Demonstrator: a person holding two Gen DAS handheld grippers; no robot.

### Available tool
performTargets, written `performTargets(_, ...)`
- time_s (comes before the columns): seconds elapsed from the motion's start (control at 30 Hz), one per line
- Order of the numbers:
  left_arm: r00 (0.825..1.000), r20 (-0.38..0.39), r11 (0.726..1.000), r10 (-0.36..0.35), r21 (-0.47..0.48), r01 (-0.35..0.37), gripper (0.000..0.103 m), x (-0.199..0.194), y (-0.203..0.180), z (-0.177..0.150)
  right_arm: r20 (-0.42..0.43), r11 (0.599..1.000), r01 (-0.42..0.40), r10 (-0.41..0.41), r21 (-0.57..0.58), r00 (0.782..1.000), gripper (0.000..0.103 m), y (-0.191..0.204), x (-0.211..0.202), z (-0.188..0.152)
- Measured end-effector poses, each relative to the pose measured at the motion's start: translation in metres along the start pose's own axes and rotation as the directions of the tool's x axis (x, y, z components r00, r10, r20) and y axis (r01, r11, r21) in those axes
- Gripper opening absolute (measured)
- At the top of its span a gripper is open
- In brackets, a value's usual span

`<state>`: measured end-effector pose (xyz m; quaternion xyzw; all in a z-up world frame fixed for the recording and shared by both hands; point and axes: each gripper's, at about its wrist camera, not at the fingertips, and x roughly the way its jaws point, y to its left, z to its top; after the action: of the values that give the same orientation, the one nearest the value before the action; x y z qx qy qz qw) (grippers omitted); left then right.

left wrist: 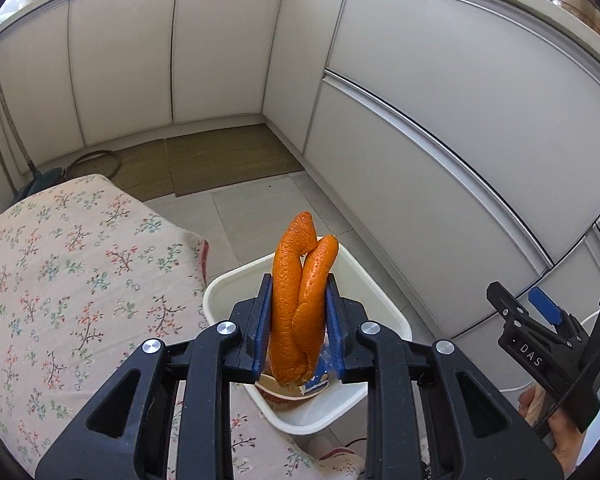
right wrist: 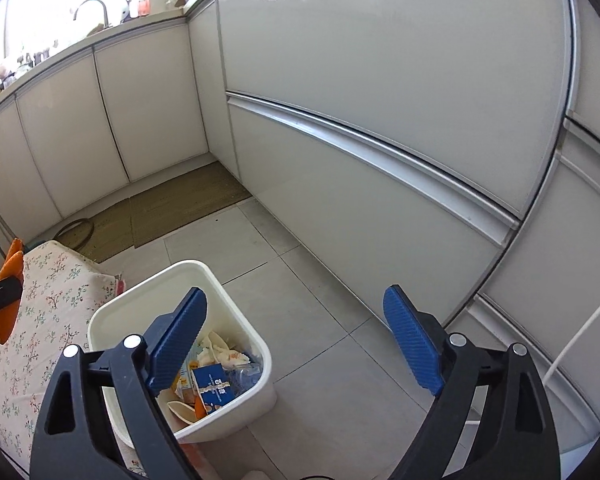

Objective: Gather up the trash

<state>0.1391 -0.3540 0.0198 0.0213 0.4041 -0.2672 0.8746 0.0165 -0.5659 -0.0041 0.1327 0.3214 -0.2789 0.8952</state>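
Left wrist: pebbled orange peel point(left wrist: 298, 300), folded, pinched.

The left claw point(left wrist: 298, 300) hides much of the white bin point(left wrist: 384, 296).

A long strip of orange peel point(left wrist: 300, 300), pebbled and bright, stood upright, folded on itself into two lobes, clamped between blue fingers point(left wrist: 262, 320) above the bin. The white plastic bin point(right wrist: 236, 280) sat on the tiled floor beside the flowered cover, holding crumpled wrappers, a torn blue packet point(right wrist: 214, 388) and pale scraps.
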Motion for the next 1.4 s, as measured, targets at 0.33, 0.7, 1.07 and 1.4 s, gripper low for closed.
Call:
performTargets(0.33, 0.997, -0.075, 0.997, -0.031, 0.072, 0.036, 0.028, 0.041, -0.03, 0.004, -0.012, 0.999, 0.015, -0.015, 0.029, 1.0, 0.088, -0.011, 0.006, -0.001)
performTargets(0.7, 0.998, -0.037, 0.993, 0.041, 0.109, -0.037, 0.072, 0.024, -0.02, -0.007, 0.035, 0.999, -0.03, 0.03, 0.015, 0.999, 0.095, 0.001, -0.011, -0.001)
performTargets(1.07, 0.969, 0.19, 0.984, 0.159, 0.046, -0.171, 0.096, -0.07, 0.028, -0.038, 0.084, 0.99, -0.141, 0.141, -0.012, 0.986, 0.096, 0.039, -0.063, -0.025)
performTargets(1.4, 0.94, 0.249, 0.971, 0.233, -0.01, -0.238, 0.096, -0.142, 0.082, -0.096, 0.123, 0.958, -0.246, 0.265, -0.148, 0.956, 0.096, 0.11, -0.109, -0.07)
